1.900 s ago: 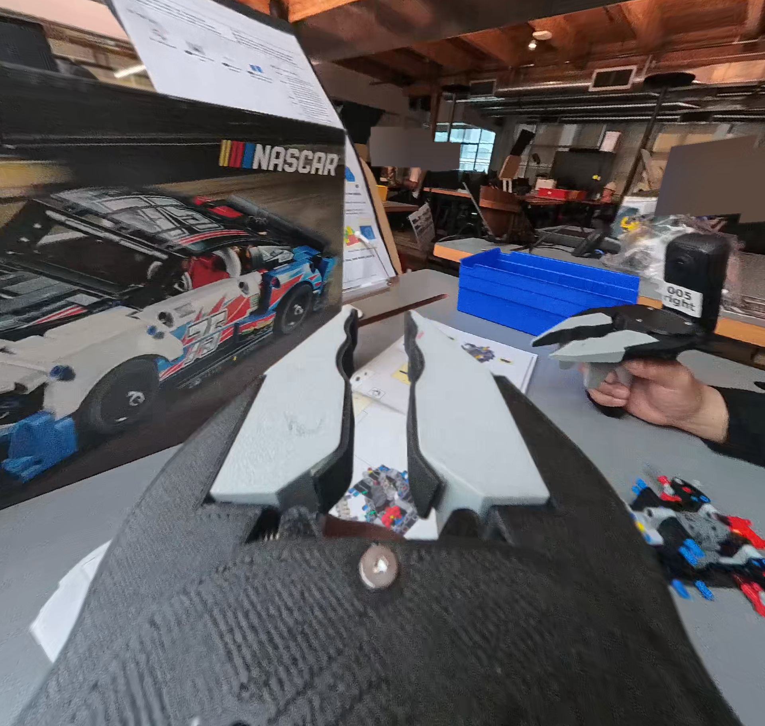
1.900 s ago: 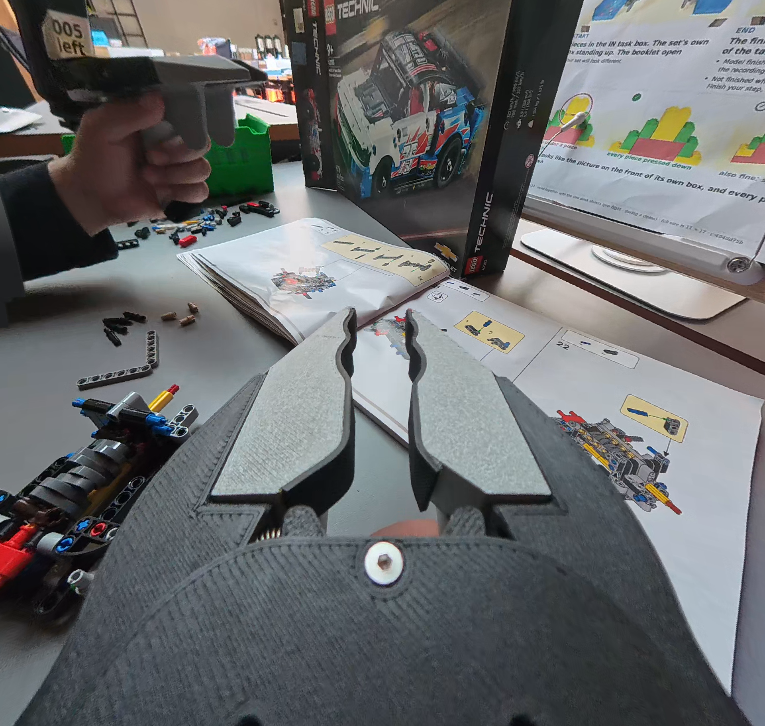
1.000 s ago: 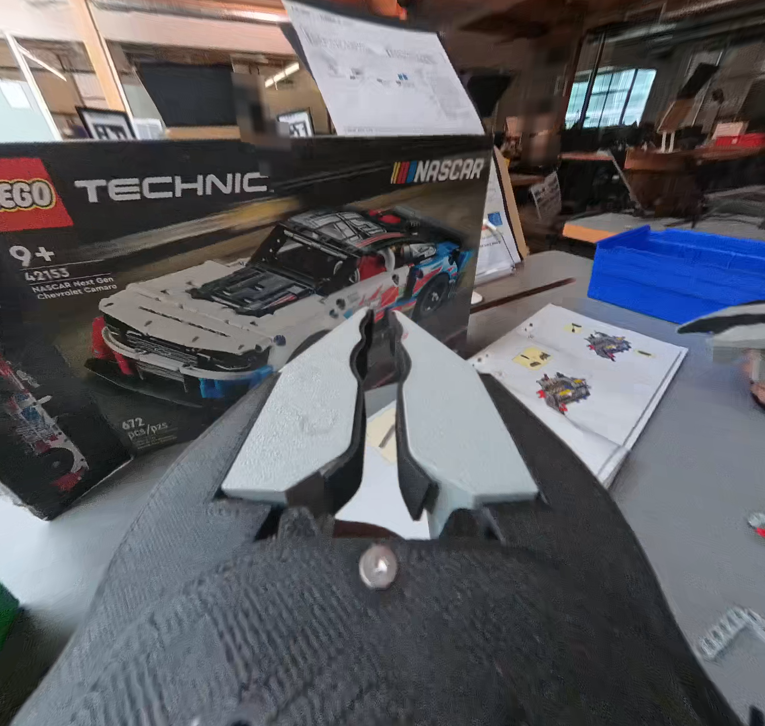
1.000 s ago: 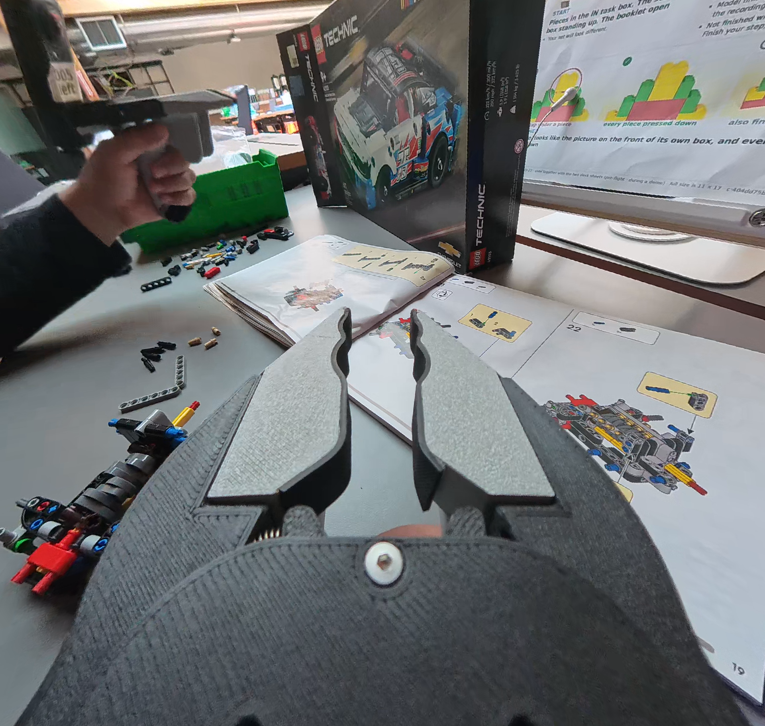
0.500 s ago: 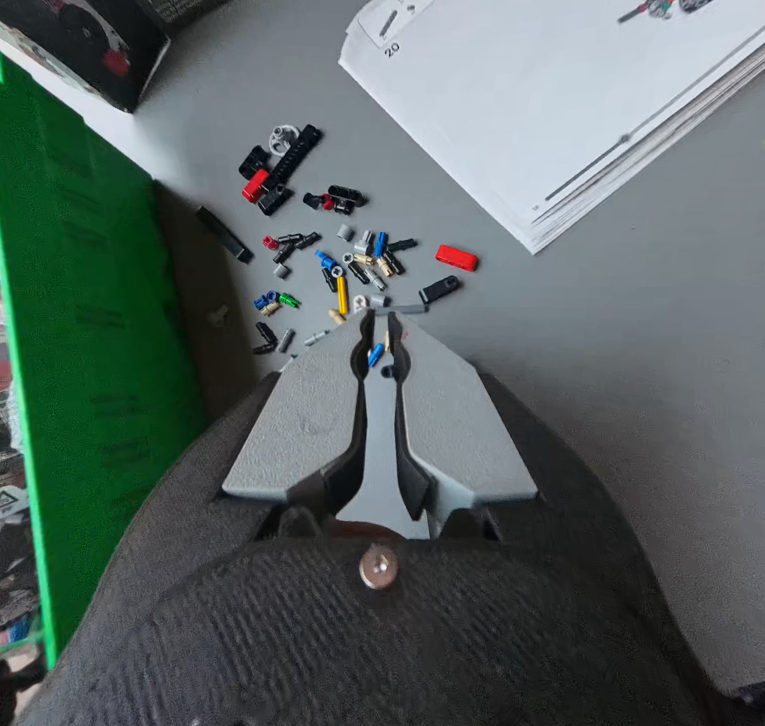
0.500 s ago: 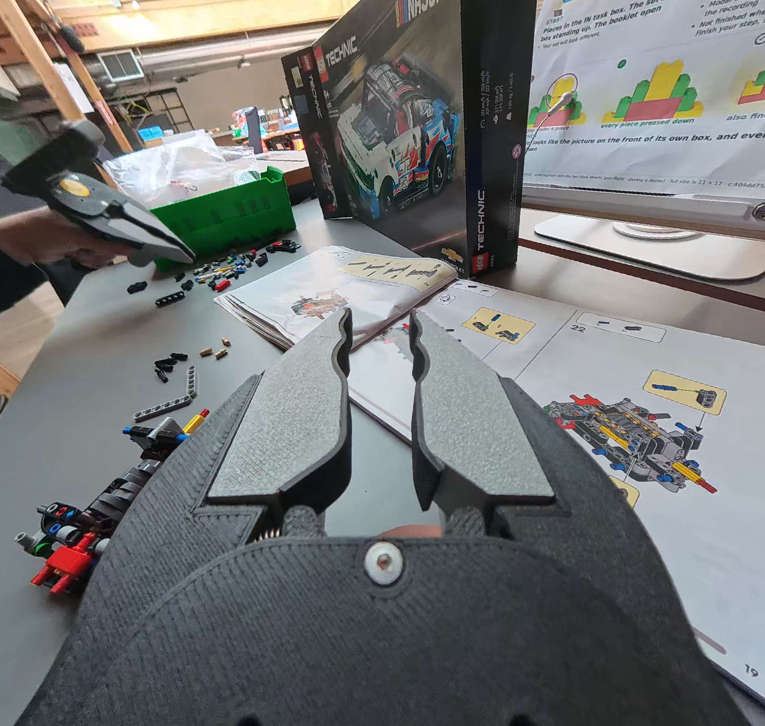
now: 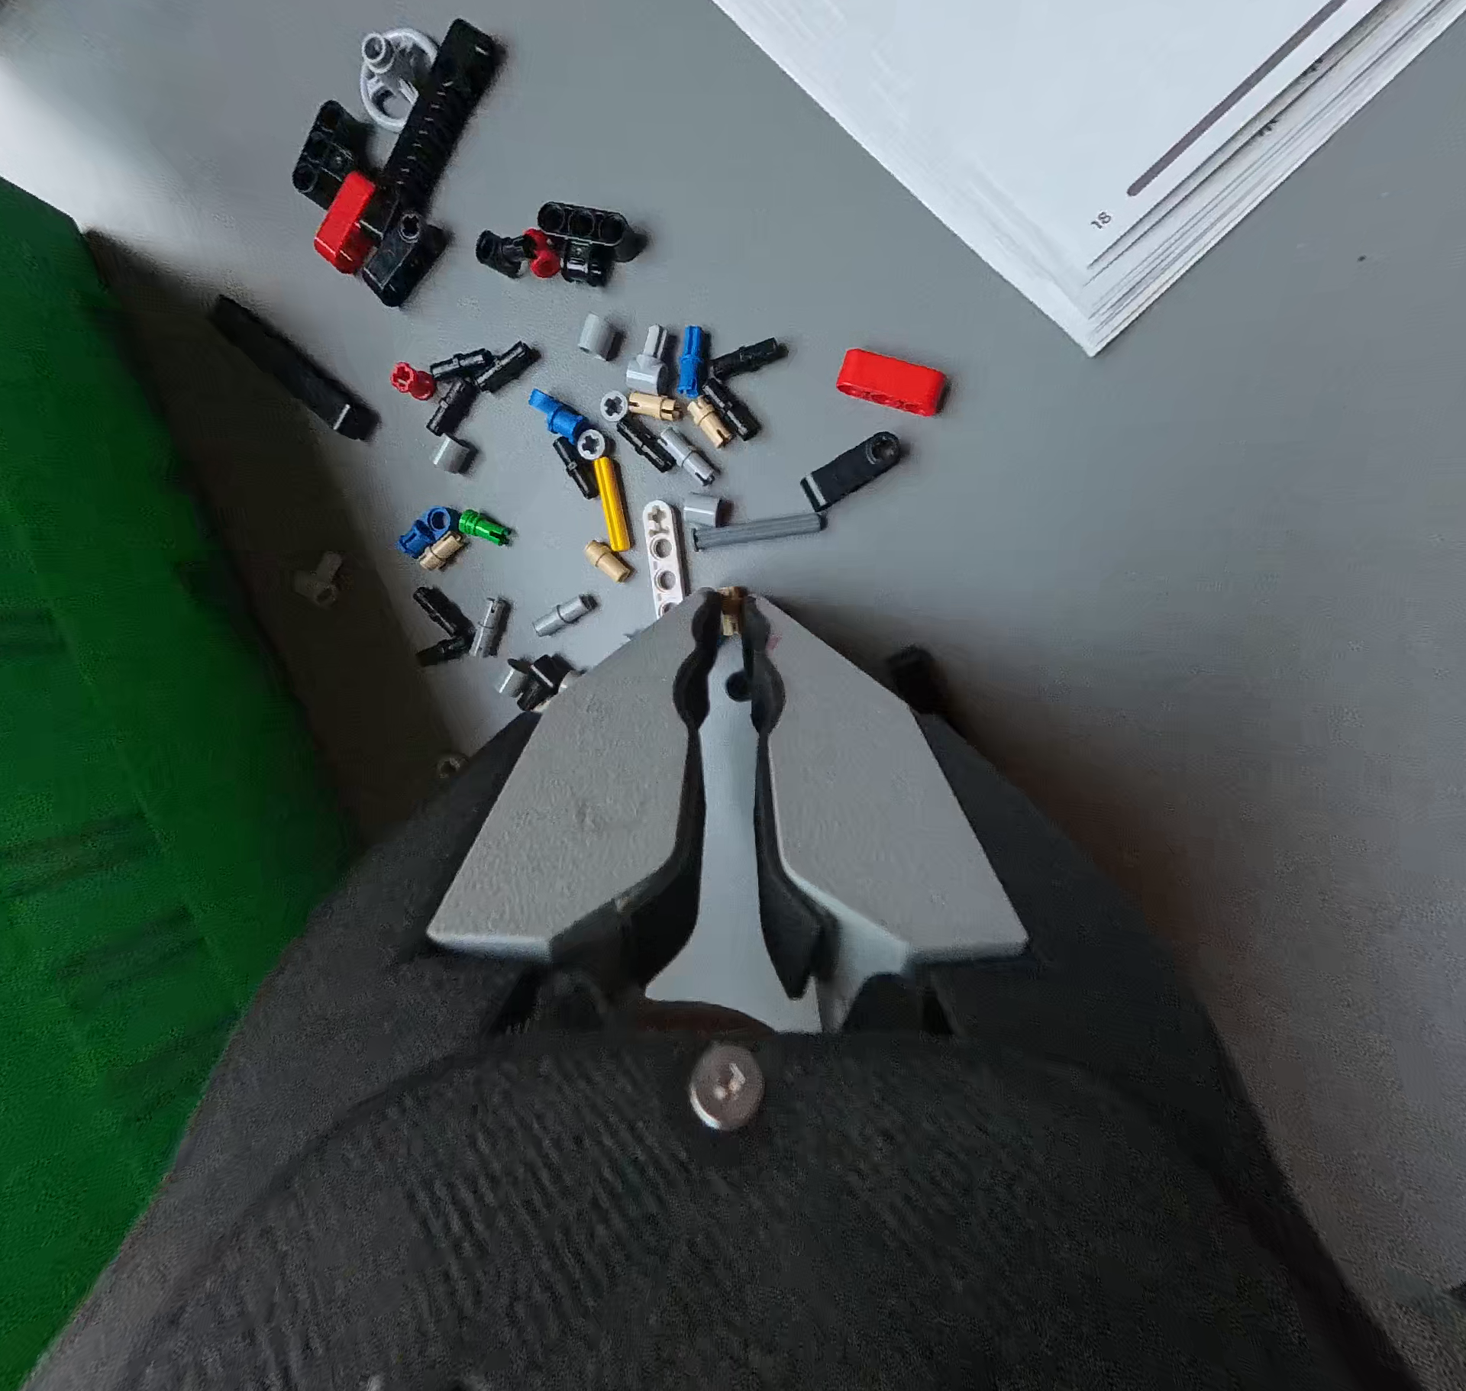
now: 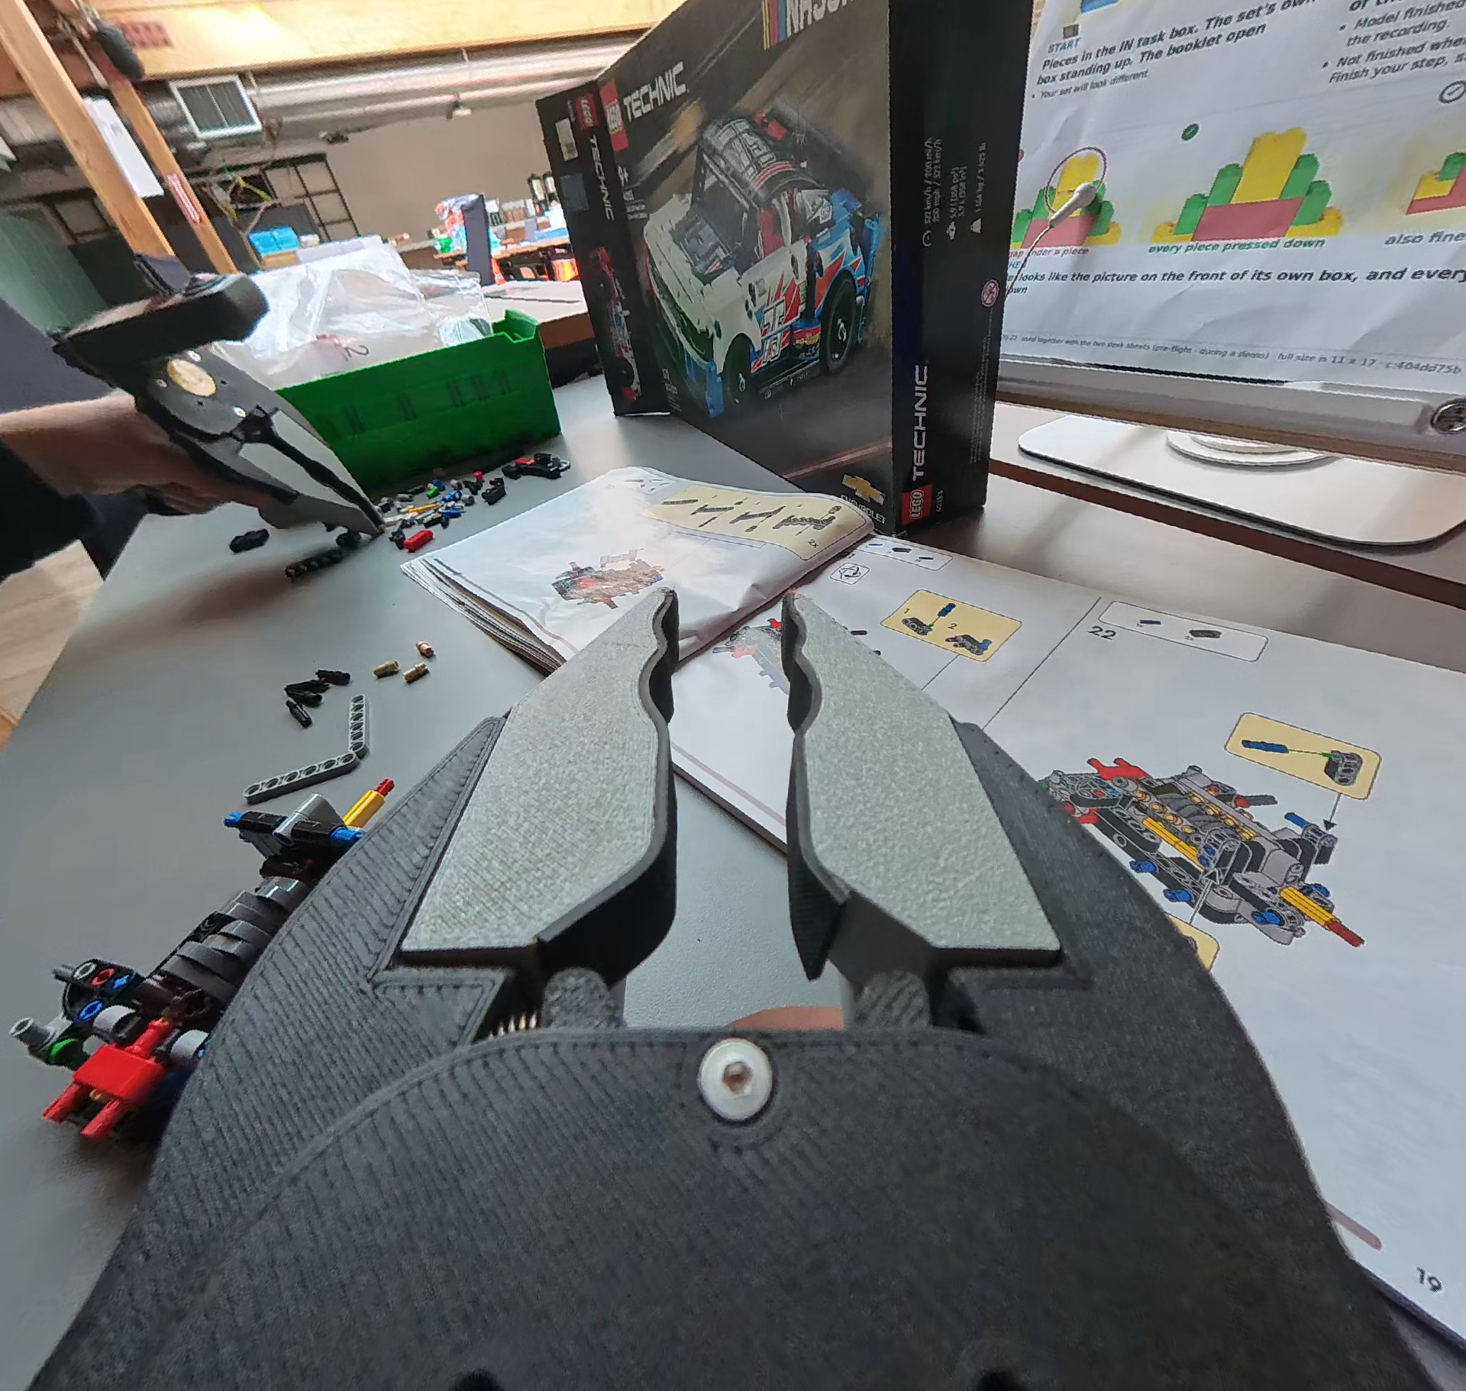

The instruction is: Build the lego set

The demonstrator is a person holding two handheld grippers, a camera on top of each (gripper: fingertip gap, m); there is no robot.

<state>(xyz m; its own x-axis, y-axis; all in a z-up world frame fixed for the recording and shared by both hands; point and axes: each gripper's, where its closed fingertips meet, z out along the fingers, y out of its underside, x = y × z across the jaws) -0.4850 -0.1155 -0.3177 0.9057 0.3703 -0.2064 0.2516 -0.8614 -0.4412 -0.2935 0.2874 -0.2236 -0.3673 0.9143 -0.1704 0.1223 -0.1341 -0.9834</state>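
In the left wrist view, my left gripper [image 7: 734, 609] points down at a scatter of loose small Lego pieces [image 7: 603, 433] on the grey table. Its tips are closed on a small tan pin [image 7: 731, 606] at the near edge of the scatter. A red beam [image 7: 892, 393] and a yellow axle [image 7: 611, 514] lie just beyond. My right gripper [image 8: 730, 615] is open and empty, held above the open instruction booklet [image 8: 1111, 718]. A partly built model [image 8: 159, 980] lies at its lower left. The left gripper also shows in the right wrist view [image 8: 373, 524], tips down in the pieces.
A green bin [image 7: 95, 639] stands left of the pieces and also shows in the right wrist view [image 8: 428, 401]. The set's box [image 8: 761, 242] stands behind the booklet. A monitor stand [image 8: 1237, 472] with a printed sheet is at the right. A grey angled beam [image 8: 317, 766] and several pins lie nearby. The tips of one gripper are about 45 centimetres away from the tips of the other.
My left gripper has swung from facing the box down onto the loose pieces by the green bin and closed its tips on a tan pin. The right gripper has hardly moved.
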